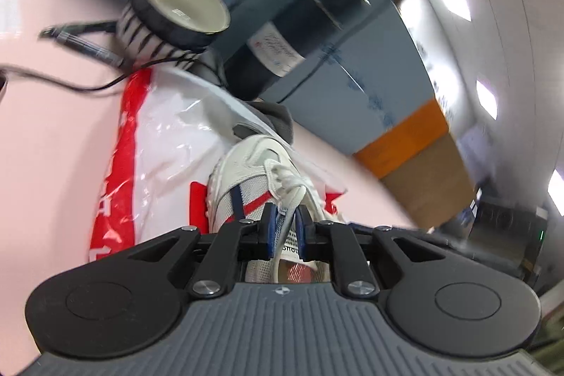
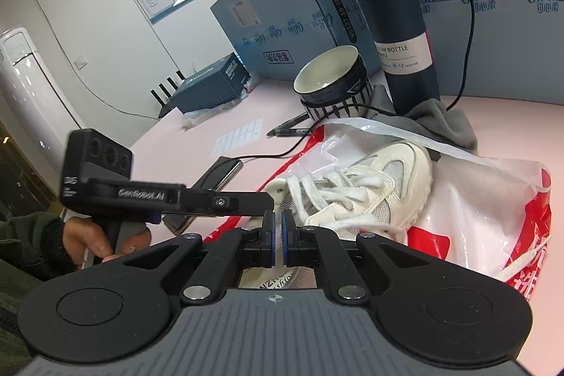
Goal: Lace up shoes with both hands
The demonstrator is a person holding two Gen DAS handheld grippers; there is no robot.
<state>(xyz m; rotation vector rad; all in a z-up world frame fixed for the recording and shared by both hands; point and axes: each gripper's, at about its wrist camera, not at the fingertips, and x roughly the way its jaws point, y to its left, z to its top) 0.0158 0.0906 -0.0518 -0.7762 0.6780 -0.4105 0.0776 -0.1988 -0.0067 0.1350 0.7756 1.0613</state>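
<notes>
On the plastic bag (image 2: 486, 199), shoe (image 2: 370, 189) lies toe rightward (lengthwise across)

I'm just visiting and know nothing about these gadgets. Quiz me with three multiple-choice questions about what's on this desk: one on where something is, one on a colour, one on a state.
1. What does the white shoe rest on?
A. a red and white plastic bag
B. a blue box
C. bare floor

2. What colour is the tall bottle?
A. yellow
B. dark blue
C. pink

3. What is the left hand-held gripper doing?
A. hanging wide open
B. gripping a pen
C. pinching a shoelace

Answers: 1 A, the bag spreads under the shoe. 2 B, its body is navy. 3 C, the lace runs between its blue pads.
</notes>
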